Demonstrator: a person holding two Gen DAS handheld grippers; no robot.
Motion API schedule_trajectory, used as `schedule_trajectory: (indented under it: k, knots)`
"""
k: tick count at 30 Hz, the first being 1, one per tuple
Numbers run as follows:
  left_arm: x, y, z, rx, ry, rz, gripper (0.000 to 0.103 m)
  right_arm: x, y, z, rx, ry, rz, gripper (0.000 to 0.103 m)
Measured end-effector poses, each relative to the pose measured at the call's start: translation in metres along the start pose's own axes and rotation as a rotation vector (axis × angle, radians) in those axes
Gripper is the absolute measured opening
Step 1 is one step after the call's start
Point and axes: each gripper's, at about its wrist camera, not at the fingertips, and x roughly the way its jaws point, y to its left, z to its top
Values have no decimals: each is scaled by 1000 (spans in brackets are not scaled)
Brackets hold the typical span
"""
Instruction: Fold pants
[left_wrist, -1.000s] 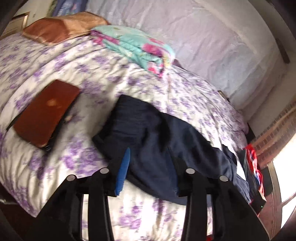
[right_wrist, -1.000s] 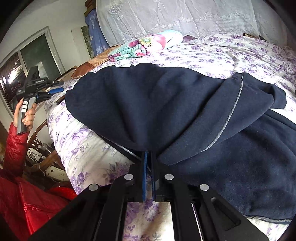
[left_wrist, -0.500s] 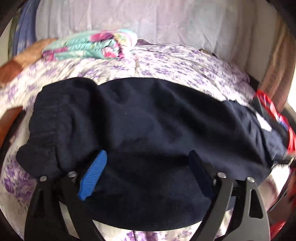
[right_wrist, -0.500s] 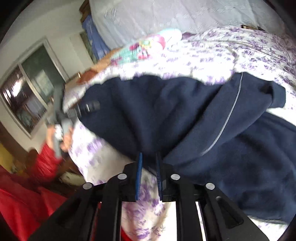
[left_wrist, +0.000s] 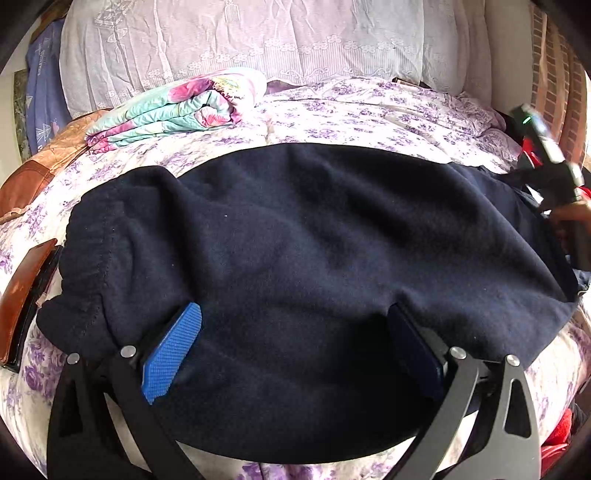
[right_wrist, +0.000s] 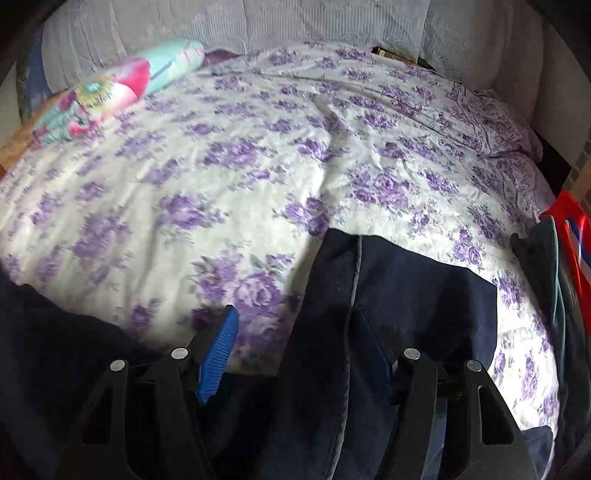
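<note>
Both my left tool (left_wrist: 291, 350) and right tool (right_wrist: 295, 350) stand apart, gripping nothing, over the navy pants (left_wrist: 314, 258) lying across the near side of the floral bed (right_wrist: 258, 166).

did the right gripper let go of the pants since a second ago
Yes. The right gripper was shut on the navy pants a second ago; now its jaws stand wide open over the floral bedspread, gripping nothing.
</note>
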Motion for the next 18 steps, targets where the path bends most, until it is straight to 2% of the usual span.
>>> schedule_trajectory:
  k: [2,4,7,10,12,14,16,18]
  knots:
    - [-1,2,0,-5,-3,-15,98,4,-9,-7,20,-11,26,60]
    - [-1,4,0,-13,-6,-30,98,0,-18,-8,33,-23,29,17]
    - [-1,4,0,-17,-9,-37,98,-30,-39,-17,90,-99,90,13]
    - [-2,5,0,-21,-10,-43,98,-89,-71,-37,191,-221,169,12]
    - [-2,6,0,-24,-11,-48,98,-133,-107,-66,312,-292,254,12]
    - [-2,5,0,-25,-10,-47,98,-168,-147,-107,440,-343,294,12]
    - [-1,5,0,-22,-8,-41,98,-182,-183,-152,571,-347,298,9]
    - [-1,4,0,-18,-5,-36,98,-170,-211,-195,671,-268,246,10]
